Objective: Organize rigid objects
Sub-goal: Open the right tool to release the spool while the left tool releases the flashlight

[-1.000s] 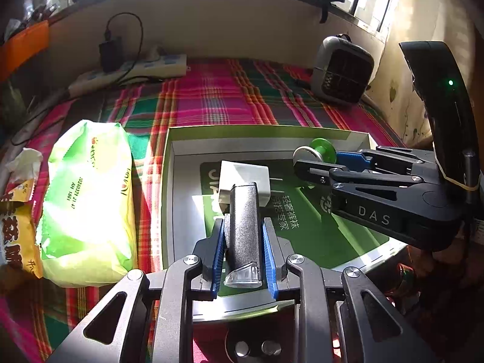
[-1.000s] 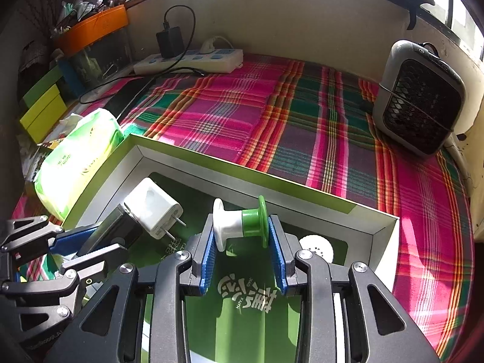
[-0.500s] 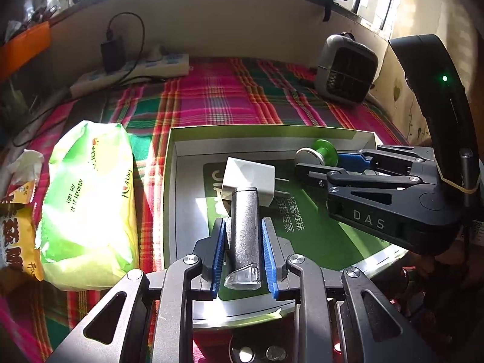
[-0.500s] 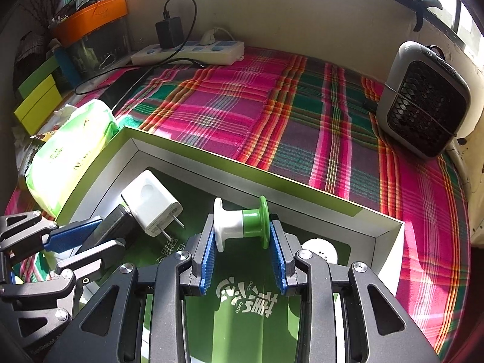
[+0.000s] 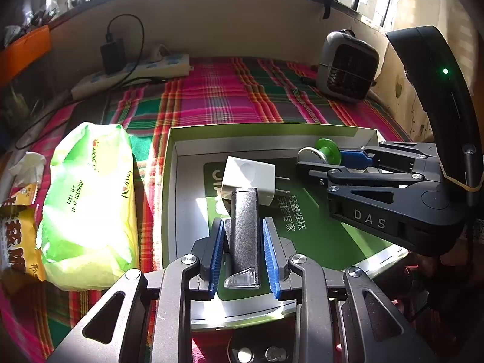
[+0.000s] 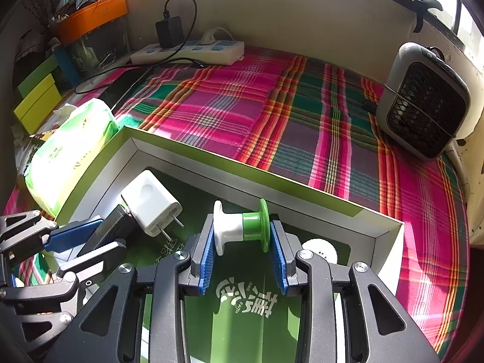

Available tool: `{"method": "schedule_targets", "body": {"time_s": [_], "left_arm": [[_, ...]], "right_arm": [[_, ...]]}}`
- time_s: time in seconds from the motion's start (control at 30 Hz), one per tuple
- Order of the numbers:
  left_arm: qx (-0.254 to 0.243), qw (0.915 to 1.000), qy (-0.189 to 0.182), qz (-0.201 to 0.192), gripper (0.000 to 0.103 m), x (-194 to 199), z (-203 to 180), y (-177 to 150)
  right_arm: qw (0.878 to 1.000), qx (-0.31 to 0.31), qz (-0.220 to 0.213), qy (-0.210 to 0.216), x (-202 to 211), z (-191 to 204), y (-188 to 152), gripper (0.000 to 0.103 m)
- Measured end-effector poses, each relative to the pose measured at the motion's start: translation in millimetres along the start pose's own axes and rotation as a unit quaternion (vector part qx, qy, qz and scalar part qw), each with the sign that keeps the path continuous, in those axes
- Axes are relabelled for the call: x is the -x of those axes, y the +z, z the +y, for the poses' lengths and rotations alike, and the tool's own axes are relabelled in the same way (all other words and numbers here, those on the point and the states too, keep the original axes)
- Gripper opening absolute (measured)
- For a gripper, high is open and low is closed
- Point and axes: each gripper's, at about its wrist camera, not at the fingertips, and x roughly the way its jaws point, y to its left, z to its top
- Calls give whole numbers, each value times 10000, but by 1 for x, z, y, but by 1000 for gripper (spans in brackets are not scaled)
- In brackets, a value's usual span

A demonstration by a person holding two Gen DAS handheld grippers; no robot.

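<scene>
Since the earlier frames, very little has been moved: both tongs are still kept over the box, and in the left view the white plug block sits a little farther from the near edge.

The left gripper (image 5: 243, 249) is clamped on a dark grey stick (image 5: 243, 227), which is held upright between the blue pads (image 5: 216, 249). A clear tip is seen at the stick's near end. Its far end is touching, or just beside, the white plug block (image 5: 248, 179); which one cannot be told. The plug block is lying on the floor of the box with its two metal pins pointed to the right.

The right gripper (image 6: 244, 252) is clamped on a small spool (image 6: 241, 227). The spool is half white and half green, and it is held sideways between the blue pads (image 6: 208, 260), close to the far wall of the box. A round white thing (image 6: 320, 249) is seen just to the right of that gripper, in the far right corner.

The box (image 6: 193, 148) has a green rim, white walls and a dark green floor with white writing. It is set on a bright checked cloth (image 6: 242, 103). A green packet (image 5: 87, 199) lies just left of the box. Far off, a power strip (image 6: 190, 50) is placed by the wall, and a small grey fan (image 6: 423, 103) stands at the far right.
</scene>
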Motion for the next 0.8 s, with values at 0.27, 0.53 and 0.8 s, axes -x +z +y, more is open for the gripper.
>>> {"method": "schedule_targets", "body": {"time_s": [0.27,0.53,0.8], "left_arm": [[15,10000,20,-30,34,3,-2,0],[11,10000,30,-43,37,8,-5,-1],[44,9999,48,-149,39,22,-4,-2]], "right_arm": [[9999,-109,-70,-13,4,-4,-1,47],[9995,-187,-239,72,16,-6,-4,57],[9988,-328,-354,86,29,-8,-11,58]]}}
